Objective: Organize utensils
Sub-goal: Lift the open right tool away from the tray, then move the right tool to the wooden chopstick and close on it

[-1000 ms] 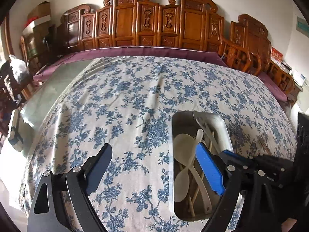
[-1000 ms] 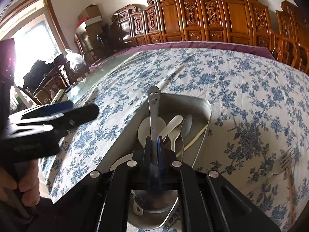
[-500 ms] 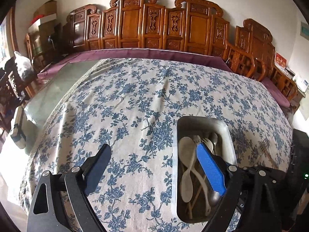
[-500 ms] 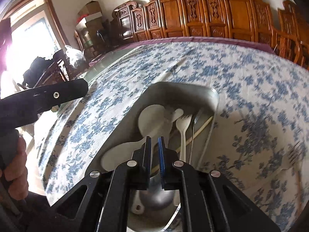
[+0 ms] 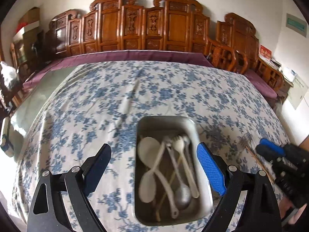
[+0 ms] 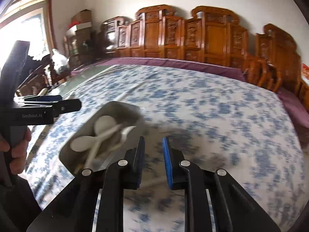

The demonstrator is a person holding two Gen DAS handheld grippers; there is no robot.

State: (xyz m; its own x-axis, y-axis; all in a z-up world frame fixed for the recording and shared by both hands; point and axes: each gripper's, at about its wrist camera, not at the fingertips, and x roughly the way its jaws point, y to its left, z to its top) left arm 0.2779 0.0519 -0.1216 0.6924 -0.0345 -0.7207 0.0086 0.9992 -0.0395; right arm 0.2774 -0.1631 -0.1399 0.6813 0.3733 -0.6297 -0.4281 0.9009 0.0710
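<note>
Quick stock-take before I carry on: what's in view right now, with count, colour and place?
metal tray: one, grey, on the tablecloth near the front edge
white spoons: at least two, white, in the tray
white fork: one, white, in the tray
metal spoon: one, silver, in the tray
fork on the cloth: one, silver head, wooden handle, right of the tray
tablecloth: one, white with blue flowers
carved chairs: a row, brown, along the far wall
left gripper: open, over the tray
right gripper: open, empty, over the cloth beside the tray
</note>
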